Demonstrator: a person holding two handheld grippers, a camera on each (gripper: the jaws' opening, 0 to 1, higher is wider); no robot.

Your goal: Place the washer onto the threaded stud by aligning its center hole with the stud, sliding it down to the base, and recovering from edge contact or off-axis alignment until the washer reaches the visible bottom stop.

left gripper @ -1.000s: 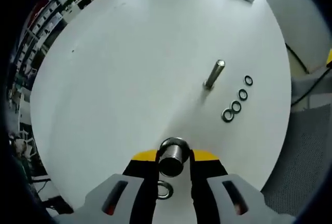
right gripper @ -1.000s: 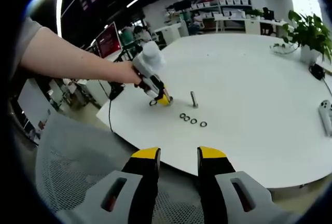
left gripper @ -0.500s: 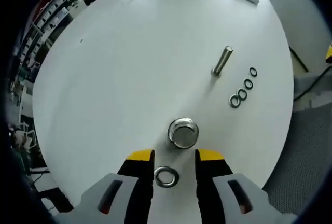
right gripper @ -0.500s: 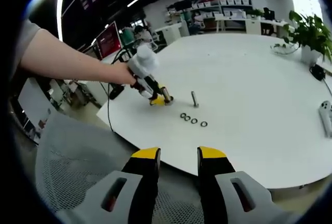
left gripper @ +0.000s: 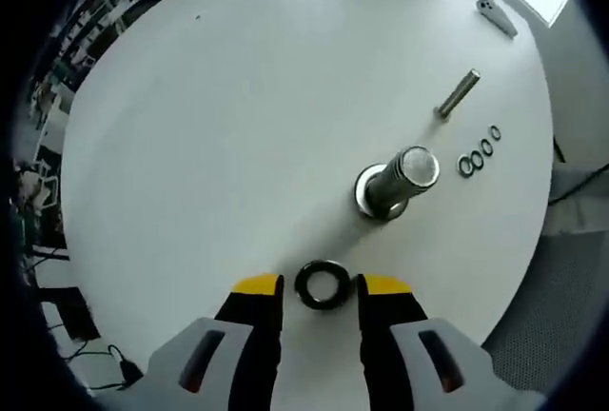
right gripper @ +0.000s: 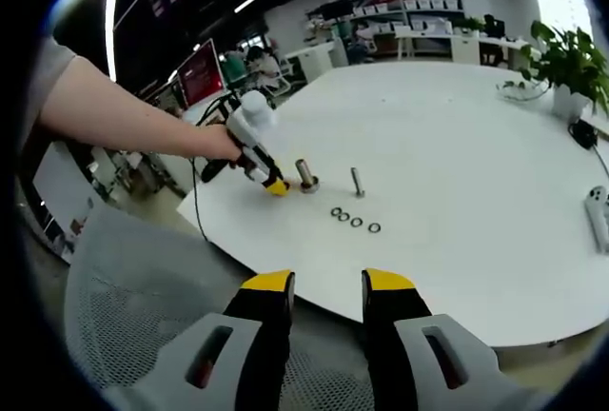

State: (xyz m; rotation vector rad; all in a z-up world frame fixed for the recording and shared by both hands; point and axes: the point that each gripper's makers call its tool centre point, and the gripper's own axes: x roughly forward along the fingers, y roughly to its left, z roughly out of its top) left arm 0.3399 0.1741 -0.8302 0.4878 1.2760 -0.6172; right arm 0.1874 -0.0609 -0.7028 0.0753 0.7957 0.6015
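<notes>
The washer (left gripper: 323, 284) lies flat on the white table (left gripper: 219, 126), loose between the spread jaws of the left tool (left gripper: 322, 289). Nothing grips it; the yellow-tipped jaws stand either side of it with table showing in the gaps.

Just beyond it stands the large threaded stud (left gripper: 395, 183), upright on its base flange. Its shaft looks bare: no washer is seen around it or at its foot. The seating of the washer has therefore not begun, as far as these views show.

Further off on the table is a thinner stud (left gripper: 458, 93), and beside it a row of small rings (left gripper: 479, 152), apart from the work in hand.

In the right gripper view the left tool (right gripper: 276, 185) is at the table edge, held in a person's hand (right gripper: 211, 143), with the large stud (right gripper: 305, 174) just beside its tip. The right tool (right gripper: 327, 287) hangs well back from the table, jaws apart and holding nothing, over a mesh chair (right gripper: 152, 306).

Judgement on progress: early. Still to do are closing on the washer, lifting it, centring its hole over the stud top, and sliding it down to the flange. The thin washer lying flat may be awkward to pick off the table.
</notes>
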